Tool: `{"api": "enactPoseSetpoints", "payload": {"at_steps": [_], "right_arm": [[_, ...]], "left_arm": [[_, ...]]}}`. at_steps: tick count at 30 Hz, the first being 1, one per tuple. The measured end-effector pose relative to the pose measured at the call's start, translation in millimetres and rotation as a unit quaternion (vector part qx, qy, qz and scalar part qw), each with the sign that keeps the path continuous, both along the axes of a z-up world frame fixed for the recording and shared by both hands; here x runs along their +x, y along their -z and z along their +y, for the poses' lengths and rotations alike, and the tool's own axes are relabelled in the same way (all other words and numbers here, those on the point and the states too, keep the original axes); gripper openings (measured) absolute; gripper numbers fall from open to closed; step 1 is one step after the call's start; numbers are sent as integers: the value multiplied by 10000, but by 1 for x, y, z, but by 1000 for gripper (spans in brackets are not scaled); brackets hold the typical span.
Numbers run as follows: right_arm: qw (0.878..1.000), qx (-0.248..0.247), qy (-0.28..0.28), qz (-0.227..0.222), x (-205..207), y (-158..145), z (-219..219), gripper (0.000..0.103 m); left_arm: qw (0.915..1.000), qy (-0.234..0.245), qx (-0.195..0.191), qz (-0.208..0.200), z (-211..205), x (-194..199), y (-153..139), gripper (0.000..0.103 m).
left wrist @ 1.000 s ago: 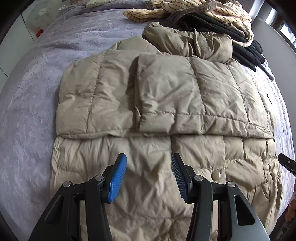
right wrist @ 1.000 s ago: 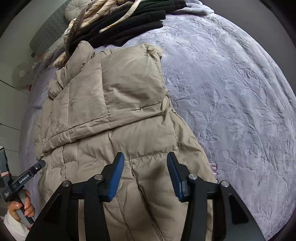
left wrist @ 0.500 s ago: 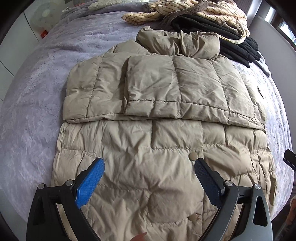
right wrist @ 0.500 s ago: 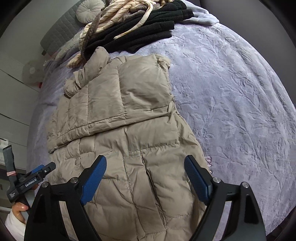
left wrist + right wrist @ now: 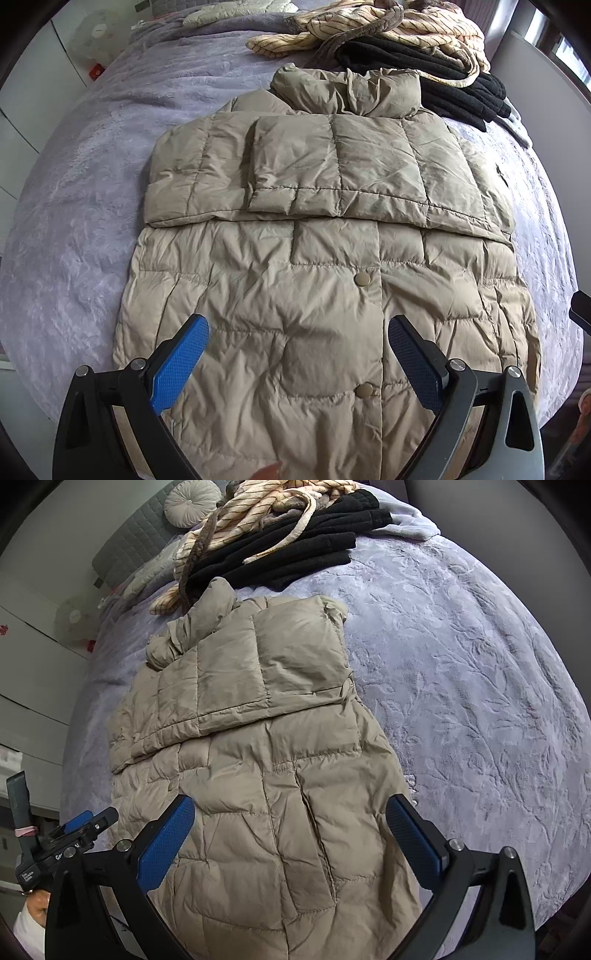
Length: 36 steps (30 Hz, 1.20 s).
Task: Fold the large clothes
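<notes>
- While I hold both tools above the bed, my left gripper stands spread wide, nothing between its blue pads; the jaws have just been opening.
- My right gripper also gapes wide and empty over the coat's lower right part; its jaws have just been opening further.
- Beige quilted puffer coat lies flat on the lilac plush bedspread, front up, snap buttons showing down the placket.
- Both sleeves are folded across the chest, one overlapping the other; collar bunched at the far end.
- Beyond the collar: a folded black garment with a cream striped one heaped on it, near the coat's top.
- Round grey cushion by the headboard.
- My left tool shows at the right view's lower left edge.
</notes>
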State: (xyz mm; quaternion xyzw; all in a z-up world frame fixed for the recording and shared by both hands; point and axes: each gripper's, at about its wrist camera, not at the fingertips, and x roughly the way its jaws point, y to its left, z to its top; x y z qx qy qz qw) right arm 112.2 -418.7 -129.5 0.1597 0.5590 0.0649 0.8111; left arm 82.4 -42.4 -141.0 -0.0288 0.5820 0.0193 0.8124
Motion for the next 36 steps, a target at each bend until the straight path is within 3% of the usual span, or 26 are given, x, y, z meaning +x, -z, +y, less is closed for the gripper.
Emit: {"api": "enactPoseSetpoints", "payload": {"at_steps": [7,17,31,36], "right_arm": [[9996,210,150,-116,-15,-10,3,103],[9955,688,478,447,-46,5,27,103],[9889,815,1098,580,-130,9,67,103],[9872,902,1123,679,-139,7,74,103]], "left_arm": [[9997,-59,-119,204,18,-26,0,98],[9989,103,-292,352,43,-59,8,98],[9972,579,-300,365,92,-109,16,98],[9977,391,-517,173,115,-130,3,98]]}}
